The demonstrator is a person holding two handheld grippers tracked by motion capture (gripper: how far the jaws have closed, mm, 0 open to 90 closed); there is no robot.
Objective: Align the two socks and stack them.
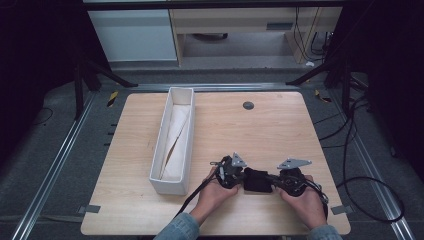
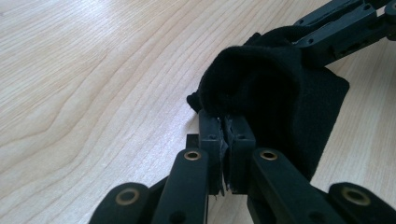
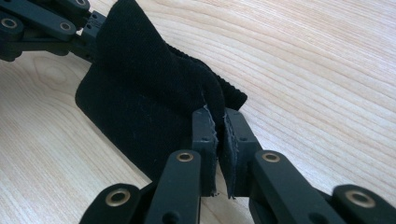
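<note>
A small black cloth [image 1: 257, 180] lies at the near middle of the wooden table, pinched from both sides. My left gripper [image 1: 242, 175] is shut on its left edge, and my right gripper [image 1: 273, 181] is shut on its right edge. In the left gripper view the black cloth [image 2: 271, 93] rises in a fold from my left gripper [image 2: 227, 122], with the other gripper's jaws at the top right. Seen from the right gripper, the black cloth [image 3: 149, 93] is lifted at one edge by my right gripper [image 3: 216, 122], the rest lying on the wood.
A long white box [image 1: 159, 150] with cream cloth inside stands left of the hands, running front to back. A small dark round disc [image 1: 248, 105] sits in the tabletop near the far edge. Cables trail off the table's right side.
</note>
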